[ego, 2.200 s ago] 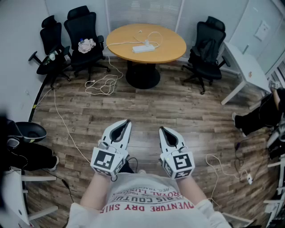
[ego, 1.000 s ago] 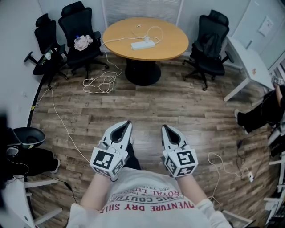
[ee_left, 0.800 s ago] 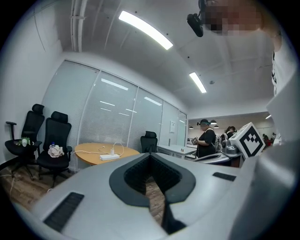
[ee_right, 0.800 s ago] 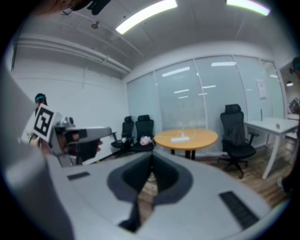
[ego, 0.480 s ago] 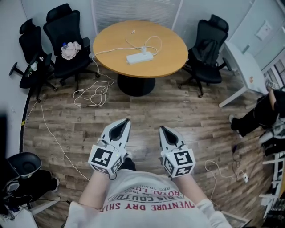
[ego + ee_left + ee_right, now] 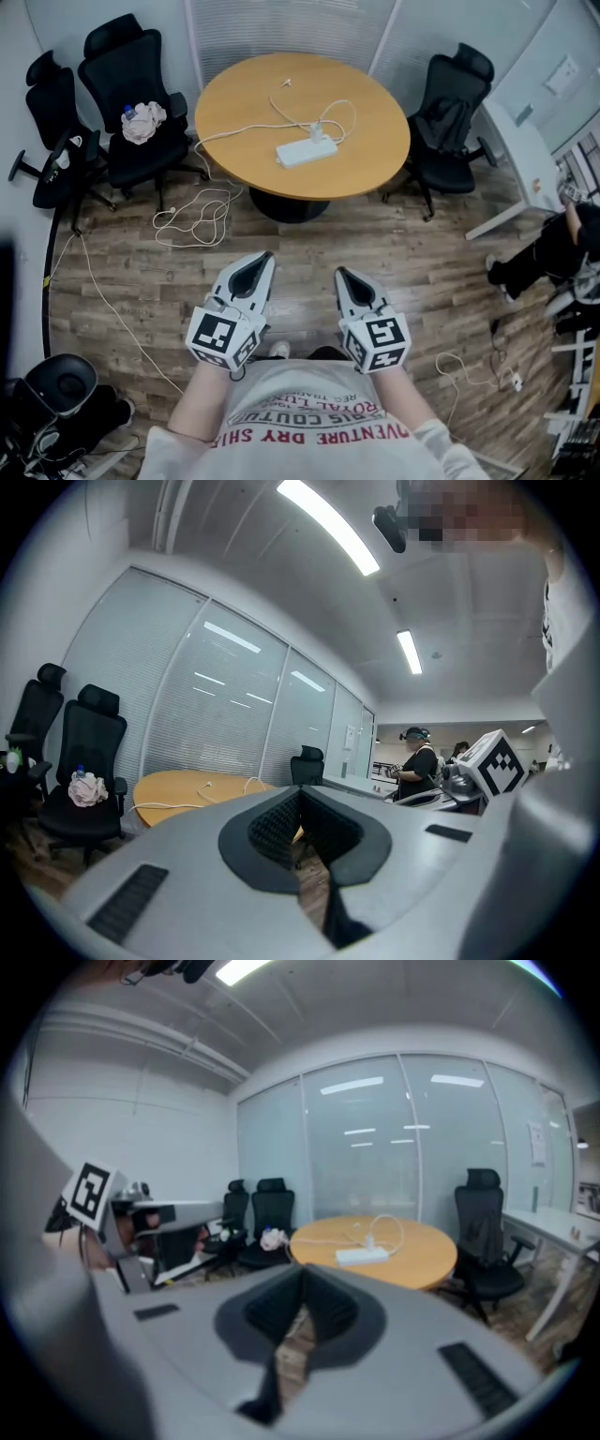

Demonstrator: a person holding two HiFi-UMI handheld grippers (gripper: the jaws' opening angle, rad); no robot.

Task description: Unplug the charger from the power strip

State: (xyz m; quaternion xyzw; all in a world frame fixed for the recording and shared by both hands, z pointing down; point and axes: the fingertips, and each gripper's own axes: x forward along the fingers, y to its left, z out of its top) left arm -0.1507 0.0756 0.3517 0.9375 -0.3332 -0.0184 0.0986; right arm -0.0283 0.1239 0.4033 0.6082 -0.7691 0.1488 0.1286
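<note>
White power strip (image 6: 306, 152), charger (image 6: 317, 130) apparently plugged, sits on round wooden table (image 6: 244, 94).

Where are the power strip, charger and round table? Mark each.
power strip (image 6: 302, 154), head view, middle of its body.
charger (image 6: 317, 132), head view, its plug body.
round table (image 6: 244, 98), head view, bare top.

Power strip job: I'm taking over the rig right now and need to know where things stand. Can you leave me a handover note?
Left gripper: shut, empty, over the floor short of the table.
Right gripper: shut, empty, beside it.
Power strip lies on the round table with the charger plugged in and its white cable looped behind.
Done: nothing yet.
Left: reach the table, steady the strip, pull the charger out.
</note>
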